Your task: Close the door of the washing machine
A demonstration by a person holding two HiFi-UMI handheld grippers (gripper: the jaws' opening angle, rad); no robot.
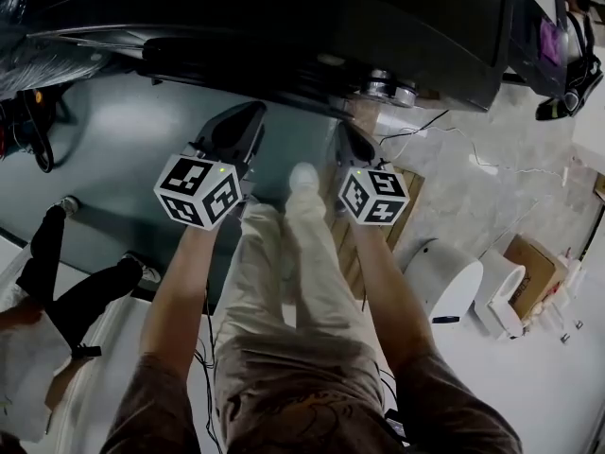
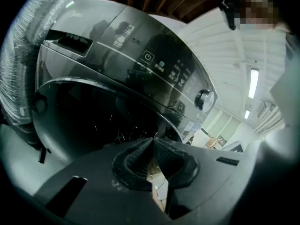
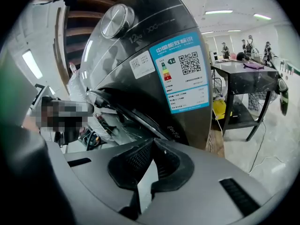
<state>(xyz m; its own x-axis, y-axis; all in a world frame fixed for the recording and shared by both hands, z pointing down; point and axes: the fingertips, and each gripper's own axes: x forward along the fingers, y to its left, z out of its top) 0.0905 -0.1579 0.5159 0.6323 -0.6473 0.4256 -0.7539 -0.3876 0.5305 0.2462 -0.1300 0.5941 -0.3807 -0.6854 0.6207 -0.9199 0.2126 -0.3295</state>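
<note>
The dark grey washing machine [image 1: 284, 17] fills the top of the head view. Its round glass door [image 2: 93, 116] with a chrome rim [image 3: 101, 99] lies close against the front, and I cannot tell whether it is latched. The control panel with a knob [image 2: 205, 100] runs above the door, and an energy label [image 3: 183, 71] is stuck on the front at the right. My left gripper [image 1: 253, 112] [image 2: 152, 140] points at the door's lower part, jaws shut and empty. My right gripper [image 1: 342, 130] [image 3: 152, 141] is just below the door's right edge, also shut on nothing.
My legs in pale trousers [image 1: 284, 272] stand between the arms. Another person's dark-trousered legs [image 1: 66, 282] are at the left. A white round device [image 1: 449, 282], a cardboard box [image 1: 534, 268] and cables [image 1: 492, 159] lie on the floor at the right. A dark table [image 3: 243, 78] stands beyond.
</note>
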